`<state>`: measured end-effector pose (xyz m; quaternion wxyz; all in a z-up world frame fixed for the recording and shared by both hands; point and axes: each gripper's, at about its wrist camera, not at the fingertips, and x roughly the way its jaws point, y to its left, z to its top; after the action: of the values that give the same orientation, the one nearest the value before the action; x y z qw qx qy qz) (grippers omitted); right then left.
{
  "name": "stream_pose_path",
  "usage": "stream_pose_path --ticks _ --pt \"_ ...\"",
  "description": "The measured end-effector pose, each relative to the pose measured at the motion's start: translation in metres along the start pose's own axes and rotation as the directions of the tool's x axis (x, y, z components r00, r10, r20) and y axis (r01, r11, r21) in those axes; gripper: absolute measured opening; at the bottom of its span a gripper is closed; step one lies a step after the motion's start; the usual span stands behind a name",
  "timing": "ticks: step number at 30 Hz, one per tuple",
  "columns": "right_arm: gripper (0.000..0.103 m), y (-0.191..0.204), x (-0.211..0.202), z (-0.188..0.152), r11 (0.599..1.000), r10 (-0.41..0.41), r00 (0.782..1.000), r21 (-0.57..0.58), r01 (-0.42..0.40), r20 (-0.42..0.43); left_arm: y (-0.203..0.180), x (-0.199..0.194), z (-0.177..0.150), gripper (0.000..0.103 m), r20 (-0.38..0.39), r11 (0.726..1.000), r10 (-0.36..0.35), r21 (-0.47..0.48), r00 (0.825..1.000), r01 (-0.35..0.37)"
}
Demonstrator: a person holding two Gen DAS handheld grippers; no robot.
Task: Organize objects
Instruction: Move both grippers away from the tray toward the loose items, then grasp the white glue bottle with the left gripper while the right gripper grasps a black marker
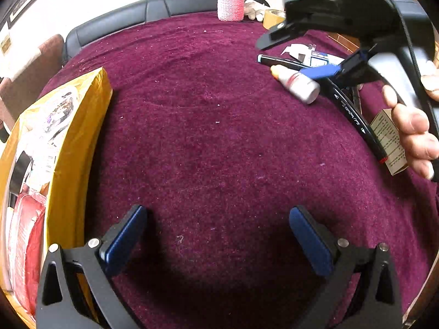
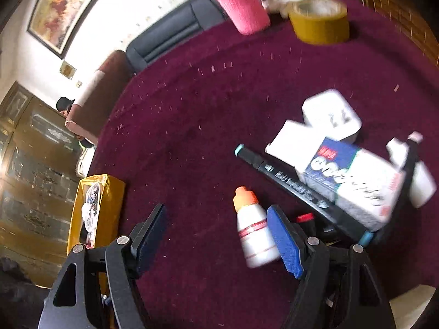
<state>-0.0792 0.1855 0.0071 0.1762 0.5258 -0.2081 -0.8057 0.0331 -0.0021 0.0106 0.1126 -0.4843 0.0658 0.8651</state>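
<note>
A yellow box [image 1: 68,148] with items inside stands at the left of the maroon table [image 1: 208,126]; it also shows in the right wrist view [image 2: 107,205]. My left gripper [image 1: 216,235] is open and empty over bare cloth beside the box. My right gripper [image 2: 219,238] is open, low over the table. A small white bottle with an orange cap [image 2: 253,229] lies just inside its right finger [image 2: 285,244]. The bottle [image 1: 297,82] and the right gripper [image 1: 323,41] also show in the left wrist view. A black marker [image 2: 290,186] lies behind the bottle.
A whiteboard eraser [image 2: 354,181], white plugs [image 2: 332,115] and a white spray bottle [image 2: 414,175] lie at the right. A pink knitted cup [image 2: 241,5] and a tape roll [image 2: 319,22] stand at the far edge. A black sofa [image 2: 170,35] lies beyond.
</note>
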Motion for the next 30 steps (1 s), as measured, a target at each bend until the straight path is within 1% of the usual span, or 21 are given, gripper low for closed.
stream_pose_path --ticks 2,3,4,5,6,7,9,11,13,15,16,19,21,24,26,27,29,30 --pt "0.079 -0.001 0.011 -0.004 0.998 0.062 0.996 0.033 -0.060 -0.062 0.000 0.000 0.000 0.103 0.000 1.000 -0.001 0.000 1.000 0.001" --pt "0.079 0.004 0.013 -0.008 0.995 0.099 0.992 0.024 -0.097 -0.079 0.000 0.000 0.000 0.103 0.000 1.000 0.000 0.000 1.000 0.000" --pt "0.079 0.012 0.013 -0.015 0.984 0.177 0.977 0.012 -0.177 -0.118 0.000 0.000 -0.001 0.103 0.000 1.000 0.001 0.000 1.000 -0.001" --pt "0.080 0.018 0.011 -0.020 0.973 0.228 0.964 0.006 -0.229 -0.138 0.000 0.000 -0.001 0.103 0.000 1.000 0.000 0.000 1.000 0.000" --pt "0.080 0.025 0.004 -0.025 0.967 0.251 0.958 -0.016 -0.256 -0.136 0.000 0.000 -0.001 0.103 0.000 1.000 0.000 0.001 1.000 0.000" --pt "0.080 0.030 -0.004 -0.029 0.970 0.235 0.965 -0.043 -0.241 -0.114 0.000 0.000 -0.001 0.103 0.000 1.000 0.000 0.000 1.000 0.000" --pt "0.080 0.034 -0.025 -0.038 0.983 0.163 0.986 -0.083 -0.164 -0.028 0.000 -0.001 -0.001 0.103 0.000 1.000 0.000 0.001 1.000 0.000" --pt "0.079 0.032 -0.043 -0.047 0.990 0.110 0.992 -0.092 -0.104 0.061 0.000 -0.001 0.000 0.103 -0.003 1.000 -0.002 0.002 1.000 0.002" --pt "0.079 0.024 -0.056 -0.058 0.994 0.090 0.986 -0.068 -0.082 0.137 0.000 -0.002 0.001 0.103 -0.011 1.000 -0.019 0.005 1.000 0.019" --pt "0.079 0.014 -0.065 -0.065 0.995 0.097 0.977 -0.039 -0.091 0.189 0.000 -0.011 0.005 0.103 -0.008 0.998 -0.069 0.015 0.998 0.069" --pt "0.079 0.011 -0.069 -0.071 0.995 0.102 0.971 -0.034 -0.097 0.218 -0.001 -0.016 0.007 0.103 0.008 0.997 -0.066 0.028 0.998 0.066" --pt "0.079 0.005 -0.075 -0.082 0.996 0.086 0.952 -0.044 -0.076 0.294 -0.004 -0.034 0.024 0.103 0.086 0.995 -0.009 0.096 0.996 0.000" --pt "0.079 0.004 -0.073 -0.081 0.996 0.090 0.943 -0.052 -0.078 0.319 -0.001 -0.037 0.040 0.103 0.105 0.991 0.032 0.122 0.994 -0.045" --pt "0.080 0.004 -0.069 -0.087 0.994 0.106 0.932 -0.068 -0.088 0.346 0.010 -0.031 0.063 0.103 0.108 0.989 0.059 0.132 0.992 -0.073" --pt "0.080 -0.002 -0.068 -0.090 0.991 0.131 0.927 -0.068 -0.114 0.352 0.019 -0.021 0.076 0.103 0.098 0.988 0.077 0.129 0.992 -0.089" --pt "0.080 -0.006 -0.065 -0.091 0.989 0.148 0.928 -0.064 -0.134 0.342 0.023 -0.016 0.083 0.103 0.092 0.989 0.075 0.122 0.993 -0.086" --pt "0.080 -0.012 -0.060 -0.090 0.986 0.167 0.938 -0.038 -0.163 0.305 0.026 -0.008 0.090 0.103 0.084 0.991 0.060 0.114 0.995 -0.070" --pt "0.080 -0.014 -0.061 -0.089 0.983 0.184 0.934 -0.032 -0.183 0.307 0.026 -0.004 0.095 0.103 0.084 0.991 0.053 0.118 0.995 -0.063"
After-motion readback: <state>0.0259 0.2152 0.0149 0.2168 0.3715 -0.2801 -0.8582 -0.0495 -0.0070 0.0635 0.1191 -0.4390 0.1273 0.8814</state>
